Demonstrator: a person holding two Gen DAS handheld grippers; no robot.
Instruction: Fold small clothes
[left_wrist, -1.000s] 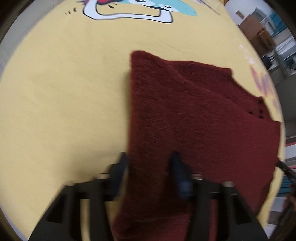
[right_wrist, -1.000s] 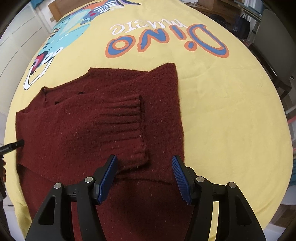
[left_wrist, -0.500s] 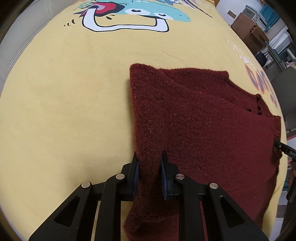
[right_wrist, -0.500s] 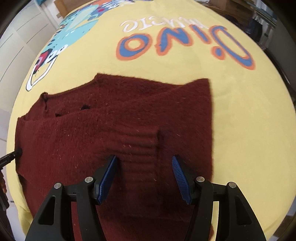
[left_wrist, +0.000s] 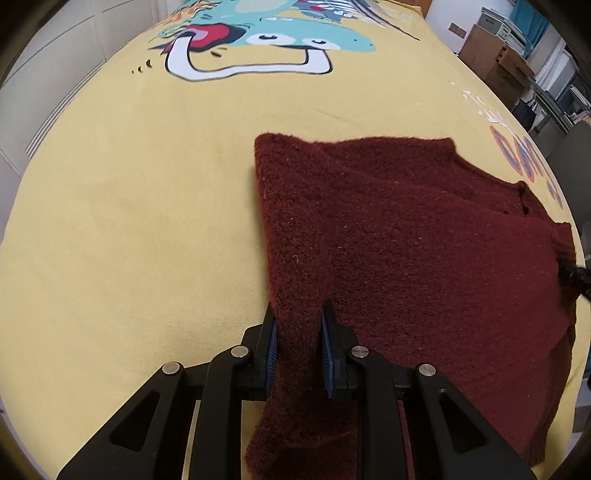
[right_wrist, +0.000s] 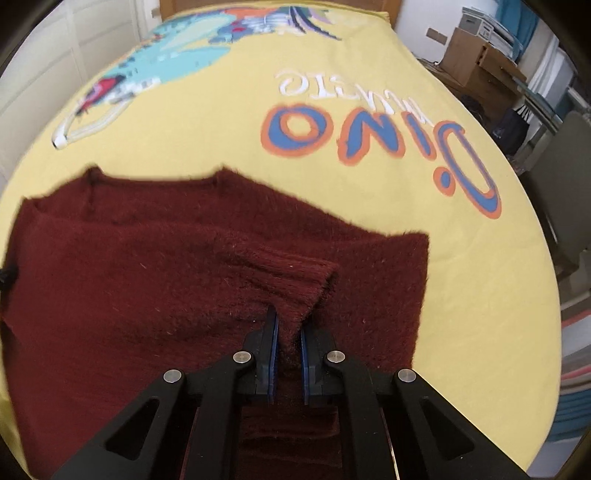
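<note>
1. The left tongs (left_wrist: 297, 345) are pinched narrow on a raised ridge along the near left edge of the dark red fuzzy knitted sweater (left_wrist: 406, 240). The right tongs (right_wrist: 288, 345) have just been closing and now clamp the folded-in ribbed cuff (right_wrist: 295, 284) with the layer under it.
2. The sweater lies partly folded, sleeves tucked across the body, on the yellow bedspread with a cartoon dinosaur print (left_wrist: 129, 221).
3. To my eye the grasping step is finished and the fold across the body is next.
4. That calls for lifting both near corners together, carrying them level toward the far edge, and keeping the tucked sleeve from slipping out.
</note>
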